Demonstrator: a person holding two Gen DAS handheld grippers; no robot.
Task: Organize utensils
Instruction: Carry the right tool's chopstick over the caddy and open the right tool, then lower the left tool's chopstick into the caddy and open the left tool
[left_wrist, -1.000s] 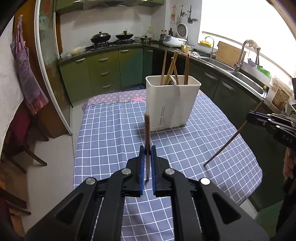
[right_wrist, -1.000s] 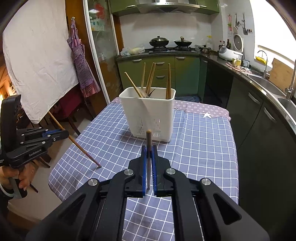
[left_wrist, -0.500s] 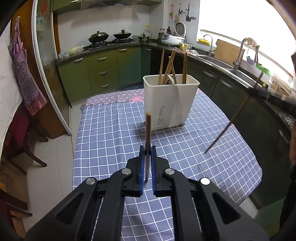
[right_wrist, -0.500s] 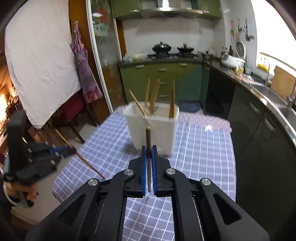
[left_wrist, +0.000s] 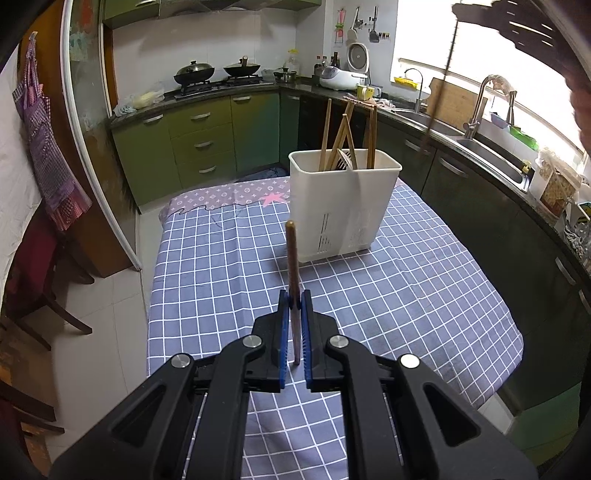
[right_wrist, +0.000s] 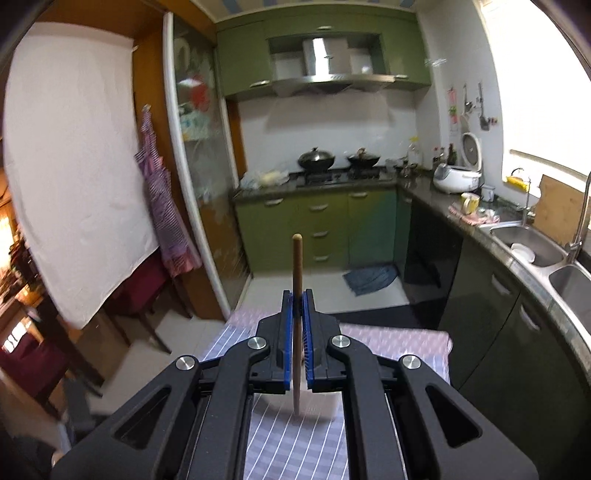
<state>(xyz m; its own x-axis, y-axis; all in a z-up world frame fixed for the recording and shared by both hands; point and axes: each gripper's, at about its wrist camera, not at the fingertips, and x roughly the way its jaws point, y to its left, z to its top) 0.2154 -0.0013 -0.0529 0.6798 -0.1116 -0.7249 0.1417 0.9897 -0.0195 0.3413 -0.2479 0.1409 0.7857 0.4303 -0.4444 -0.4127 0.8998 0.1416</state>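
Both grippers pinched chopsticks: left gripper (left_wrist: 294, 301) level, white holder (left_wrist: 343, 206) just ahead; right gripper (right_wrist: 297, 301) raised high. Delivery step; next, probably lowering right chopstick (right_wrist: 297, 280) tip-first into holder.

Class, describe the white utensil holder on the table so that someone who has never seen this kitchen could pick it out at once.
Find the table with the blue checked tablecloth in the middle of the green-cabinet kitchen. Towards its far end stands a white utensil holder, a tall rectangular plastic tub with drain slots low on its side. It is the only container on the cloth, and several wooden chopsticks lean out of its open top.
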